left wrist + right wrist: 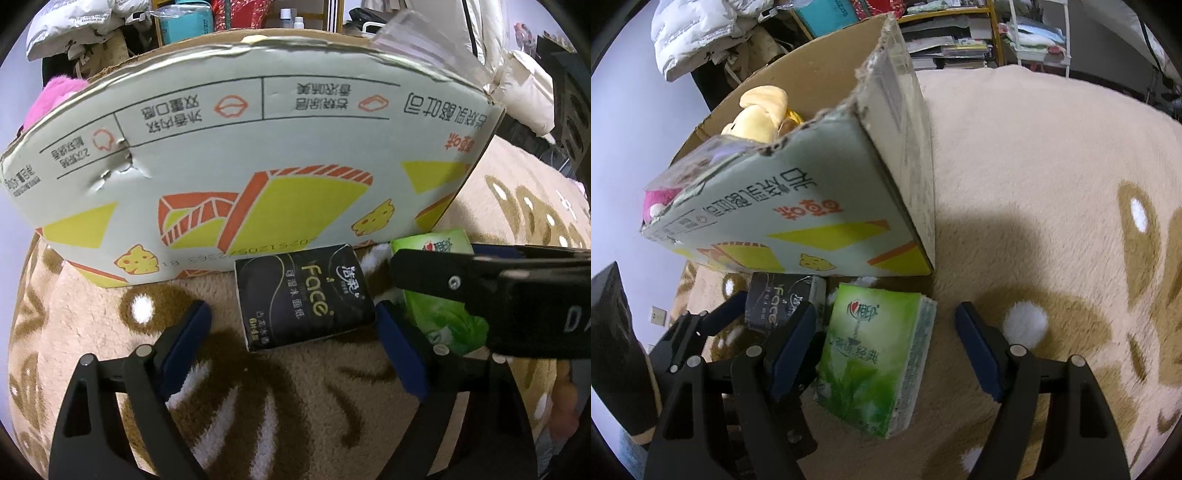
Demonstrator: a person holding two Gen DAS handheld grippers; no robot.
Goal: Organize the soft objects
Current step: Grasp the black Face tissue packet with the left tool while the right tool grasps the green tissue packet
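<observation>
A black tissue pack (304, 297) lies on the beige fleece blanket against the cardboard box (240, 155). My left gripper (291, 325) is open with the black pack between its blue fingers. A green tissue pack (873, 360) lies beside it; it also shows in the left wrist view (443, 317). My right gripper (886, 339) is open around the green pack. The black pack (775, 301) and the left gripper's finger show at the left of the right wrist view. The box (812, 206) holds a yellow plush toy (759, 112) and a pink plush (657, 201).
The blanket (1052, 184) spreads wide to the right of the box. White padded jackets (698, 29) and cluttered shelves (949, 40) stand behind. A dark object (613, 350) stands at the left edge.
</observation>
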